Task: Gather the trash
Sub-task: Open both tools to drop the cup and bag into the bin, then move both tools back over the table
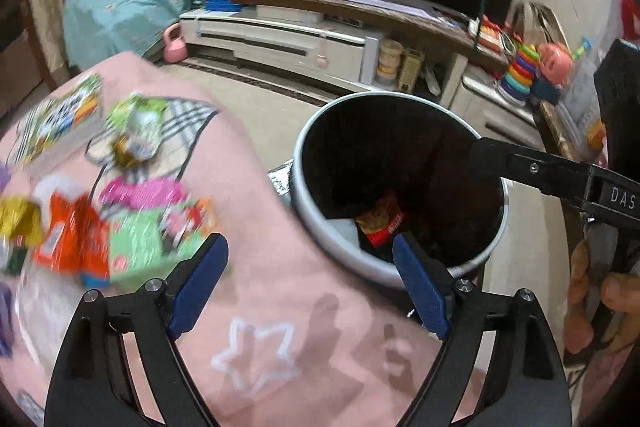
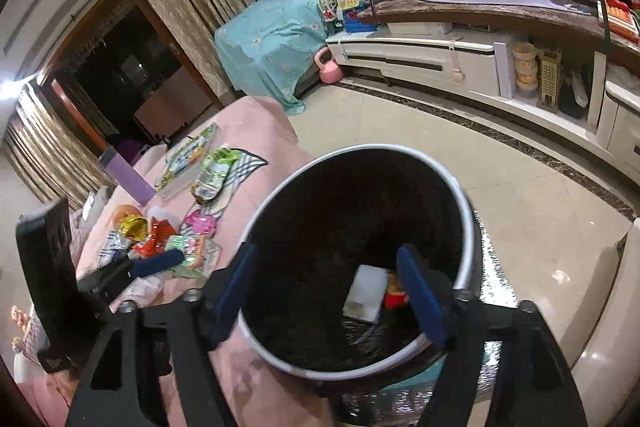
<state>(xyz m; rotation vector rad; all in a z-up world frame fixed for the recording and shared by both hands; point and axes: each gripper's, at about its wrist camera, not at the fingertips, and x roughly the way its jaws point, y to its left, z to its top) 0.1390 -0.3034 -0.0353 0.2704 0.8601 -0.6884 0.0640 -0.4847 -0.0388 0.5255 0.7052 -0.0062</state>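
While both of my tongs hang spread with nothing between the blue pads, my left tongs (image 1: 310, 259) sit over the pink cloth on the table (image 1: 280, 307), just at the near rim of the trash bin (image 1: 400, 277). My right tongs (image 2: 326, 279) hover directly above the bin's (image 2: 466, 227) black-lined mouth. Down inside it lie a red snack wrapper (image 2: 394, 301) and a white flat piece (image 2: 366, 293) beside it (the two look to be touching). Farther left on the table, the remaining wrappers (image 1: 92, 235) lie scattered in a loose heap, orange, gold, pink and green, blurred in the left view. Beyond the bin stands a white TV cabinet (image 2: 420, 57).
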